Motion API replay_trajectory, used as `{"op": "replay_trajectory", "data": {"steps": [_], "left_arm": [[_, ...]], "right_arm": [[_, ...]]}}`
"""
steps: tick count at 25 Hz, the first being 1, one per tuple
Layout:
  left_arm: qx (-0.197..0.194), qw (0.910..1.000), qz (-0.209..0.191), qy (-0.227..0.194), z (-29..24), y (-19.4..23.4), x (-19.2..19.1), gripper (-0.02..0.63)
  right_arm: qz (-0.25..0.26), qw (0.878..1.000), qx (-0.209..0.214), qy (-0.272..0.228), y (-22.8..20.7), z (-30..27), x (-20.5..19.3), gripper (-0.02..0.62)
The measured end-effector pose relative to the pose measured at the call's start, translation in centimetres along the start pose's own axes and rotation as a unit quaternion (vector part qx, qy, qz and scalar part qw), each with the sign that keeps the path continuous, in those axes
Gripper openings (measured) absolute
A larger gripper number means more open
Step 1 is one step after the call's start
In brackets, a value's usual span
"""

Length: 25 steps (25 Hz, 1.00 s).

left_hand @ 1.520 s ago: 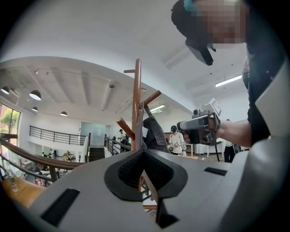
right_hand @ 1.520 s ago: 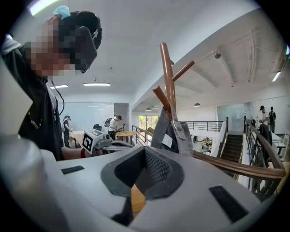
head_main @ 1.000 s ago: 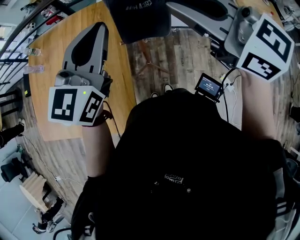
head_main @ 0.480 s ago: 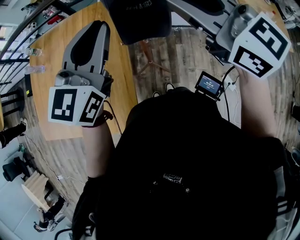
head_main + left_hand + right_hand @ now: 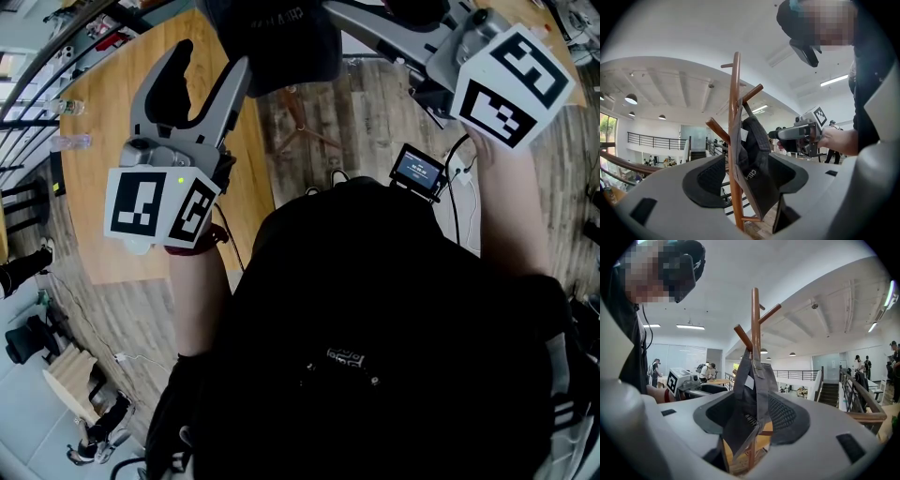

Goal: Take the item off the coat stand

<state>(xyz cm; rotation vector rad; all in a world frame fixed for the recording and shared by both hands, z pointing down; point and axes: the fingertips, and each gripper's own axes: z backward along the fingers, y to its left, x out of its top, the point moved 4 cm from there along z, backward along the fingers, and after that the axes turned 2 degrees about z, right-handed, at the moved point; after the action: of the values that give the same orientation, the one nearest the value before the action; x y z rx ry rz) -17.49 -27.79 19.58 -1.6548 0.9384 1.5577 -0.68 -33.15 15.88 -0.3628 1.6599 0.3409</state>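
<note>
Left gripper (image 5: 211,64) and right gripper (image 5: 752,420) jaws, just opened wide, are being held empty, cap (image 5: 757,154) framed between; stand pole (image 5: 735,93) risks being clamped too, toppling.

On a peg of the coat stand (image 5: 735,84) hangs the cap (image 5: 277,42), vs. the pole. At its left the left claw (image 5: 211,58), at its right the right claw (image 5: 752,416), facing each other. Both claws' jaws just opened; cap betw. each pair, pads not pressing. Surface (image 5: 94,159) below left claw; stand's feet on floor (image 5: 375,112).
</note>
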Motion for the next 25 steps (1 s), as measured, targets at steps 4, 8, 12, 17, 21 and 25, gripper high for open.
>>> {"op": "replay_trajectory", "data": {"steps": [4,8,12,17,21,25], "left_arm": [[0.002,1.0,0.0,0.002,-0.3,0.0,-0.1,0.303],[0.0,1.0,0.0,0.006,-0.3,-0.2,-0.2,0.314],[-0.002,1.0,-0.002,0.006,-0.5,-0.3,-0.4,0.325],[0.0,1.0,-0.006,0.004,-0.8,-0.3,-0.7,0.328],[0.005,1.0,-0.003,0.004,-0.6,-0.3,-1.0,0.328],[0.005,1.0,-0.003,0.0,-1.9,0.4,-0.4,0.328]], "right_arm": [[-0.002,1.0,0.004,0.001,-0.1,0.0,-0.4,0.232],[-0.002,1.0,0.003,0.002,-0.1,0.0,-0.4,0.241],[0.0,1.0,0.003,0.002,-0.1,-0.2,-0.5,0.25],[0.007,1.0,0.002,-0.001,-0.3,-0.3,-0.8,0.255],[0.007,1.0,0.003,-0.002,-0.1,-0.2,-0.9,0.258],[0.01,1.0,0.015,-0.004,-1.1,-1.0,-0.2,0.264]]}}
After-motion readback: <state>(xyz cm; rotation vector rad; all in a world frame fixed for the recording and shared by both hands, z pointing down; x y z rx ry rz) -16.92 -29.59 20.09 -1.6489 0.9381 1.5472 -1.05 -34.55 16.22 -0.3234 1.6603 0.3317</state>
